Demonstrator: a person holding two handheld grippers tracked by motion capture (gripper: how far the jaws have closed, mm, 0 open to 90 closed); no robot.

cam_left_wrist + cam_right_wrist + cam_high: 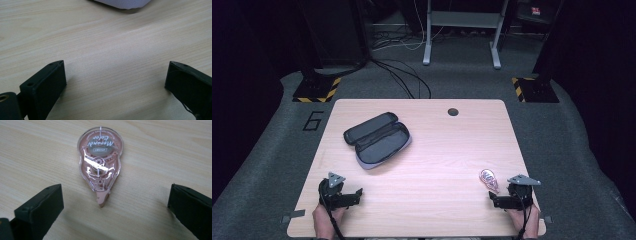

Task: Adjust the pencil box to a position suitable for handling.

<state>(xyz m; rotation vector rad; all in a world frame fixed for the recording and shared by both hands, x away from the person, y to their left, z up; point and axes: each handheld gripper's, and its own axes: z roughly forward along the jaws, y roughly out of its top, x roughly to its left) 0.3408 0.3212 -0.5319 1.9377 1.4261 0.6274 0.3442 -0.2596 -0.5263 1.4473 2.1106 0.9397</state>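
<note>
On a pale wooden tabletop [422, 165], the left tool [357, 192] rests near the front edge, its jaws spread wide over bare wood. Farther back lies a dark zippered fabric pencil case [378, 139], folded open and apparently ready to take stationery. At the right, a clear pink plastic correction-tape dispenser [100, 167] lies flat, tip toward the right tool [115, 202], whose jaws stand released on either side of it, touching nothing, seemingly lined up for a grasp.
</note>
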